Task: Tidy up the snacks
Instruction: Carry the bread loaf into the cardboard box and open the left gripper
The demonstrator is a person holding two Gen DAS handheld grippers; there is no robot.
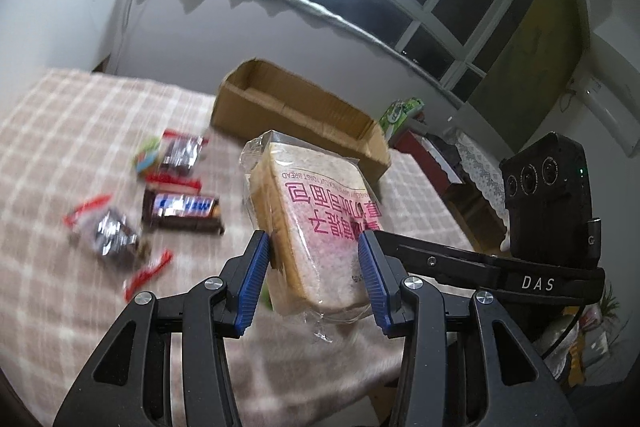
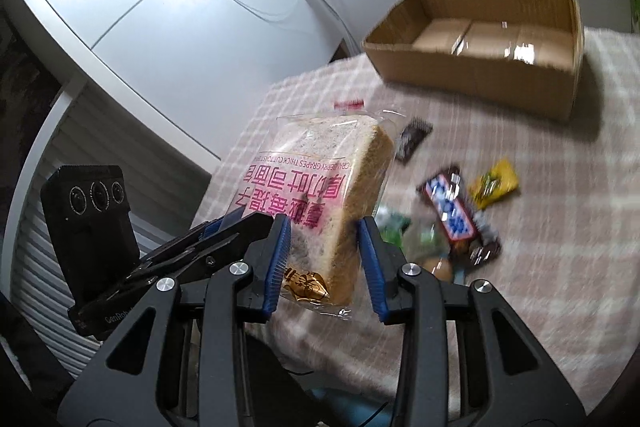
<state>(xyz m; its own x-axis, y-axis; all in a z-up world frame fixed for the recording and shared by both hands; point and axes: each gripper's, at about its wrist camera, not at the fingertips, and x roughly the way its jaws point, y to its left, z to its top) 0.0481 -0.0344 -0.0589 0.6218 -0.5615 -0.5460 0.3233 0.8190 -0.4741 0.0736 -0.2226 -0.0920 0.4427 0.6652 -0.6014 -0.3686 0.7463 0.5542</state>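
Above the checked tablecloth [image 1: 60, 131], clear of its surface, a bagged slice of toast bread [image 1: 316, 227] is held between two grippers. Left gripper [image 1: 314, 281]: blue pads closed partway onto the slice, one on the crust edge and one on the printed face side, jaws narrow but not fully together. Right gripper [image 2: 324, 263]: likewise clamped on the near end of the same package [image 2: 320, 195], pads pressing either flank. Orientation: the slice stands on edge, tilted, its long axis running away from both cameras and upward, the sealed end of the wrapper pointing toward the cardboard box [image 2: 492, 43]; the pink lettering reads upside down from both wrist views. Box: open-topped, on the far part of the table, well apart from the bread, its long side lying across the right view. Loose snacks on the cloth: a chocolate bar [image 1: 182, 213] in a brown wrapper, several small foil-wrapped sweets [image 1: 110, 235] and a yellow packet [image 2: 494, 183], all blurred, so their labels cannot be read with confidence.
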